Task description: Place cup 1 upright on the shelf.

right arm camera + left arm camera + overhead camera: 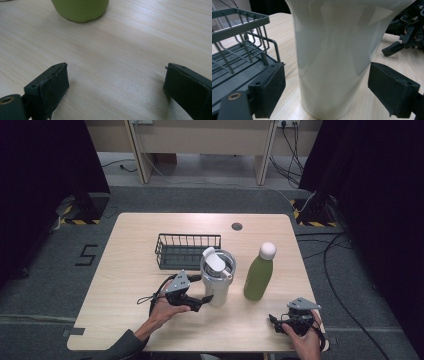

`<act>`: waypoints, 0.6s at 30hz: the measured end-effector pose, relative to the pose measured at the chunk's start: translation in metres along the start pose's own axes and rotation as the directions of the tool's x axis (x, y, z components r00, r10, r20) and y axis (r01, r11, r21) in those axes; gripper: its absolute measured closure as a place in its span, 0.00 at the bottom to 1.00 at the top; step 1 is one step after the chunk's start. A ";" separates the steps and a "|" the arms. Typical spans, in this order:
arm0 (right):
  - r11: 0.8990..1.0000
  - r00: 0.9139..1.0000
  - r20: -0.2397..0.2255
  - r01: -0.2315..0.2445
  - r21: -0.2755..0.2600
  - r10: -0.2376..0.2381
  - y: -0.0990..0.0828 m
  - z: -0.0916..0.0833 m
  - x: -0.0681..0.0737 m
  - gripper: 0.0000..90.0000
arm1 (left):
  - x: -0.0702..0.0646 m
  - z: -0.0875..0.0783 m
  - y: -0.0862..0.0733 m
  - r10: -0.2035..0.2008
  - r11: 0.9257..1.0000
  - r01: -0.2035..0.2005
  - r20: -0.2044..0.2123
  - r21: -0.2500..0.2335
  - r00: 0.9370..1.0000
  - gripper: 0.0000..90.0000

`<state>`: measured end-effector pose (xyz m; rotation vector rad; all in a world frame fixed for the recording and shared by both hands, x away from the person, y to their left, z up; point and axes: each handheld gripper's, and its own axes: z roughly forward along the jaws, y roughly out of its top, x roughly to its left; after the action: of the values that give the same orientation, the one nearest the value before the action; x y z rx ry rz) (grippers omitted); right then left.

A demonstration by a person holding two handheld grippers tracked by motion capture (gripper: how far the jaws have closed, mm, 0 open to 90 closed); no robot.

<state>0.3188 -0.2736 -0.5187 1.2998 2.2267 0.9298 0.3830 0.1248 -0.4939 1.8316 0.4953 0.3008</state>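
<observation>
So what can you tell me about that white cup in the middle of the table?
The white cup is a tall, glossy tumbler, plastic or coated metal by its look, narrower at the base and wider at the top. It stands upright on the wooden table, right in front of the wire basket. A white lid piece lies tilted in its mouth. The left gripper brackets its base with open jaws, not clamped.

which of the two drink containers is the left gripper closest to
The white tumbler: it stands between the open jaws of the left gripper. The green bottle stands farther right, apart from both grippers.
</observation>
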 end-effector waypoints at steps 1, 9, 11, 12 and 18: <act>1.000 1.000 0.000 0.000 -0.001 0.000 0.000 0.000 0.000 0.07 | 0.000 0.000 0.000 0.000 1.000 0.000 0.000 0.000 1.000 0.16; 1.000 1.000 0.000 0.003 0.002 -0.003 0.000 0.000 0.000 0.07 | -0.006 0.017 0.002 0.013 1.000 -0.013 0.004 -0.003 1.000 0.15; 1.000 1.000 0.000 0.003 0.001 -0.003 0.000 0.000 0.000 0.07 | -0.006 0.021 0.001 0.007 1.000 -0.007 0.002 -0.008 1.000 0.13; 1.000 1.000 0.000 0.004 0.000 -0.004 0.000 0.000 0.000 0.07 | -0.007 0.022 0.001 0.004 1.000 -0.004 -0.001 -0.009 1.000 0.13; 1.000 1.000 -0.002 0.004 0.003 -0.004 0.000 0.000 0.000 0.07 | -0.006 0.028 -0.002 -0.014 0.999 0.014 0.002 -0.033 1.000 0.11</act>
<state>0.3187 -0.2736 -0.5185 1.2958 2.2321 0.9273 0.3897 0.0986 -0.5046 1.7957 0.4994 0.2958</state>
